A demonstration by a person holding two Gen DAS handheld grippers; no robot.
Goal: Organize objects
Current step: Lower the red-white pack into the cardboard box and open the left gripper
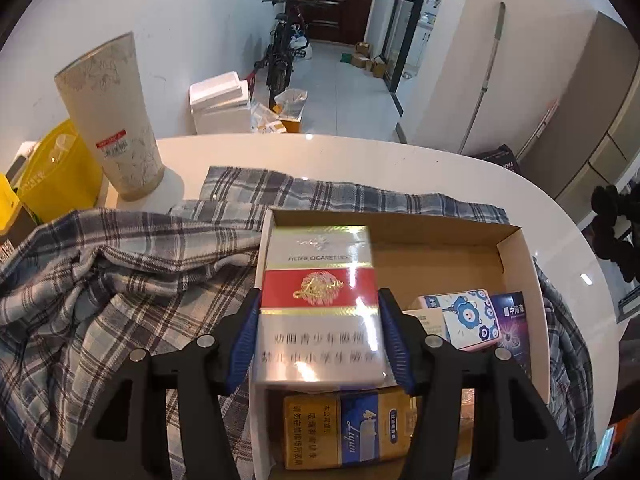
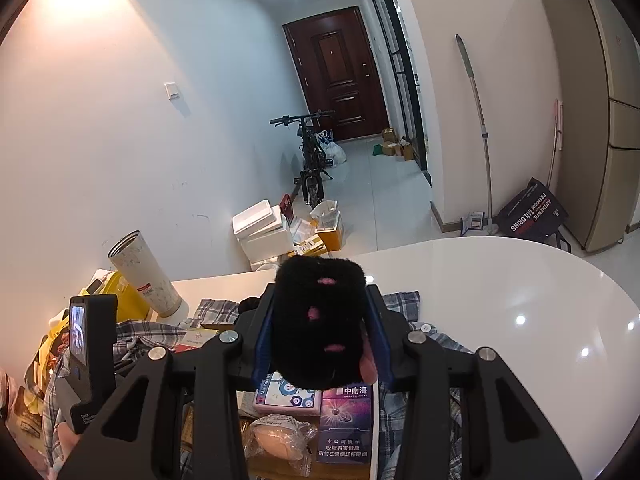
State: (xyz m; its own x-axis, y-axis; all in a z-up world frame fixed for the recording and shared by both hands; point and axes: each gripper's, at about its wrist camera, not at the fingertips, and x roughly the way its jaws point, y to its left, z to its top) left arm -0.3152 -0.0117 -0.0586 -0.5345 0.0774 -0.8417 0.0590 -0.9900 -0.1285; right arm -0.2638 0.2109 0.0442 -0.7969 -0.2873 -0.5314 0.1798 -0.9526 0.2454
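My left gripper (image 1: 319,300) is shut on a red-and-white cigarette pack (image 1: 320,256), held upright over the left part of an open cardboard box (image 1: 516,248). Inside the box lie a yellow-and-blue cigarette pack (image 1: 348,432), a tissue pack with blue flowers (image 1: 468,316) and a purple cigarette pack (image 1: 514,320). My right gripper (image 2: 320,292) is shut on a black fuzzy item with pink spots (image 2: 320,320), above the box's right part. Under it show the tissue pack (image 2: 288,396), the purple pack (image 2: 346,424) and a plastic-wrapped bun (image 2: 276,436).
The box sits on a plaid cloth (image 1: 100,280) spread over a white round table (image 2: 520,300). A tall cream tumbler (image 1: 112,116) and a yellow bag (image 1: 56,172) stand at the table's far left. Beyond are foam boxes (image 1: 220,104) and a bicycle (image 1: 284,48).
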